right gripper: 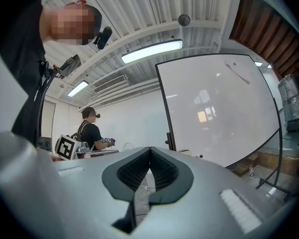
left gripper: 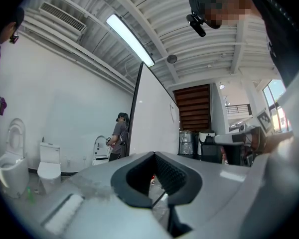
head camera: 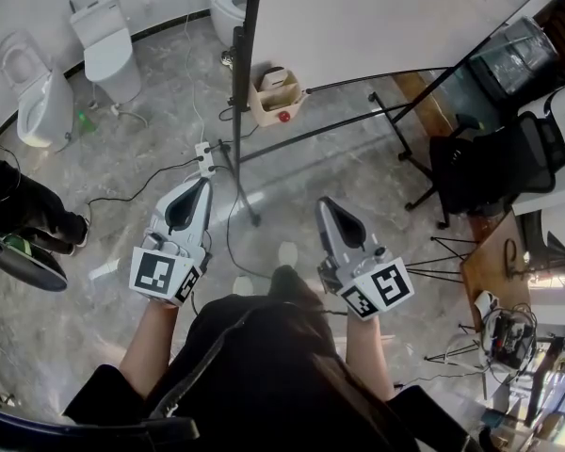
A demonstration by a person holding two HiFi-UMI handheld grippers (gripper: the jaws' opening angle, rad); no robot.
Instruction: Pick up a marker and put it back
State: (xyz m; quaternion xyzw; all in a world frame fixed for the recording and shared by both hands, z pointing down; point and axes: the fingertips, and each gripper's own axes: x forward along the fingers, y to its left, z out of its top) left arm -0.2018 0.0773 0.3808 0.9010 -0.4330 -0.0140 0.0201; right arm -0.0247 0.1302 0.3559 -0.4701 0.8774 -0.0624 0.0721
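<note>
Level, abreast: left hand-held gripper (head camera: pixel 205 180) and right hand-held gripper (head camera: pixel 325 201), both clenched, empty.

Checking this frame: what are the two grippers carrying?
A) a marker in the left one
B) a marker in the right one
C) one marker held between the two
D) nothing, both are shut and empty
D: the left gripper and the right gripper each show their jaws meeting at the tips with nothing between them, and both point toward the whiteboard without touching it.
</note>
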